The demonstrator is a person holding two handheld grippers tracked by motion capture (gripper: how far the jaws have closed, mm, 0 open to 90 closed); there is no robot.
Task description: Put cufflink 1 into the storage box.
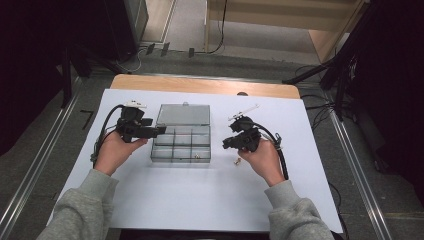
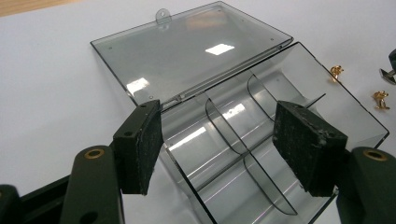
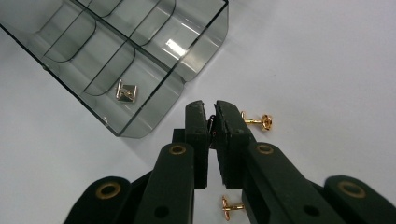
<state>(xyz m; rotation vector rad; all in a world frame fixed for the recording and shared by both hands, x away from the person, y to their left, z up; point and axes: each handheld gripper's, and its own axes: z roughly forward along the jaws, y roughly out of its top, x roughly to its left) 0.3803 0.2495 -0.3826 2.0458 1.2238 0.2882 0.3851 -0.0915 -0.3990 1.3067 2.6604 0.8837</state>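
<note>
Right gripper view: compartment box point(image 3: 154, 56) open, silver clip point(image 3: 126, 91) inside; right tongs point(image 3: 212, 116) closed, left tongs point(image 2: 217, 140) spread.

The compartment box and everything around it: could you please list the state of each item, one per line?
Compartment box: open, lid folded flat behind it.
Silver cufflink: lying in a corner compartment.
Gold cufflinks: loose on the white sheet, outside the box.
Left gripper: open, fingers straddling the box's end without pressing it.
Right gripper: shut on a small dark thing, too hidden to identify.
</note>
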